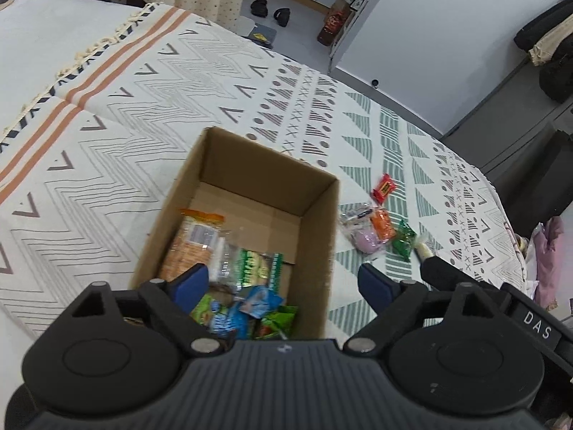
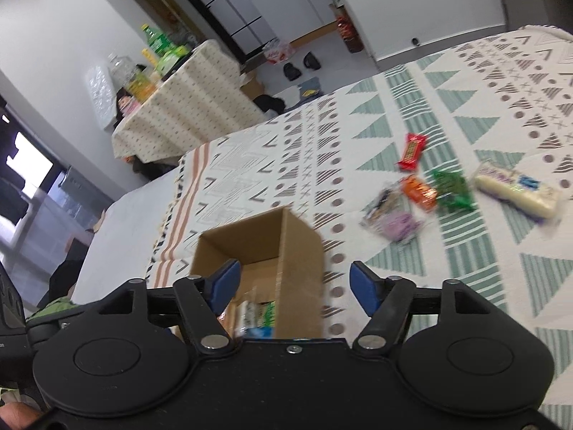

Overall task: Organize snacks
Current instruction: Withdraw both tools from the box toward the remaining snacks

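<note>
Hovering above the cardboard box [image 1: 250,215], the left gripper [image 1: 283,283] has its jaws spread wide with nothing between them, angled down into the open top. Inside the box several snack packets [image 1: 229,279] already lie piled at the near end: an orange-topped cracker pack, green and blue wrappers. These look light and crinkly, likely slippery film that gives under pressure.

To the right of the box, on the patterned bedspread [image 1: 143,114], the loose snacks wait: a clear bag [image 2: 390,215] with something purple inside, an orange packet [image 2: 419,190], a red bar [image 2: 412,152], a green packet [image 2: 453,190], and farthest right a pale cylindrical roll [image 2: 515,190]. The small ones seem best pinched across the flat middle; the roll looks soft, so a gentle squeeze around its waist.

The right gripper [image 2: 292,286] is held low near the box's right wall, jaws released and empty, pointing toward those snacks.
</note>
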Demonstrator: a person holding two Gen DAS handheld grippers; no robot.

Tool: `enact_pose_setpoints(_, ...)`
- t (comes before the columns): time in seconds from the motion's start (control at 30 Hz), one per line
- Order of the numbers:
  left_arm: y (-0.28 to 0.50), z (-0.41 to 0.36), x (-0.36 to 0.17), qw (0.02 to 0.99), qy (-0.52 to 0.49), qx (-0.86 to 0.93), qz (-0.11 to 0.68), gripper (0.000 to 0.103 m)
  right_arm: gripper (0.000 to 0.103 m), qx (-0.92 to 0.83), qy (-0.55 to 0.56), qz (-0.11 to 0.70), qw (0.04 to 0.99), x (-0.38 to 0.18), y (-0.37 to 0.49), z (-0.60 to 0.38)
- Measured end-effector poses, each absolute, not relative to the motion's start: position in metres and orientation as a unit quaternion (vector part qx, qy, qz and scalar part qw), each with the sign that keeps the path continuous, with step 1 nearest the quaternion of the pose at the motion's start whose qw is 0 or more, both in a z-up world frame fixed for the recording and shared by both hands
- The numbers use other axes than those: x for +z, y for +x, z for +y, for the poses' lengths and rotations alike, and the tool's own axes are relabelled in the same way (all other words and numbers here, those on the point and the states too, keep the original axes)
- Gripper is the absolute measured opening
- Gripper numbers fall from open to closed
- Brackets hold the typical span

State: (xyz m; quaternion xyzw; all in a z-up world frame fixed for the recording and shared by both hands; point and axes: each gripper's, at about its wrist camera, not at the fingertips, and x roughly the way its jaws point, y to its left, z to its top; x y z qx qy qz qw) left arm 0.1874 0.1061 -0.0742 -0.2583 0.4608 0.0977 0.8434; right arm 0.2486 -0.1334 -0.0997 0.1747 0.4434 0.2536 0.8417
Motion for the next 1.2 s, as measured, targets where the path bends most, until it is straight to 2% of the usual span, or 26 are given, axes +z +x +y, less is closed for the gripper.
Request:
enact_pose_setpoints(0.37, 0.202, 0.065, -0.068, 0.846, -0.243, 0.078, 0.469, 0.098, 0.082, 0.232, 0.189, 0.426, 0.854, -0.1, 0.259, -0.187)
enact_pose_setpoints(0.5, 0.208, 0.049, -0.066, 0.848, -0.229, 0.075, 0.472, 0.102, 0.093, 0.23, 0.196, 0.418, 0.857, -0.1, 0.262, -0.204)
enact_pose_setpoints(0.7, 0.216, 0.027, -0.067, 0.844, -0.222, 0.069, 0.483, 0.102, 0.1, 0.228, 0.199, 0.41, 0.86, -0.102, 0.266, -0.23)
enact_pose_setpoints(1.2, 0.237, -0.013, -0.059, 0.858, -0.199, 0.069, 0.469, 0.102, 0.103, 0.215, 0.21, 0.398, 0.867, -0.11, 0.281, -0.286)
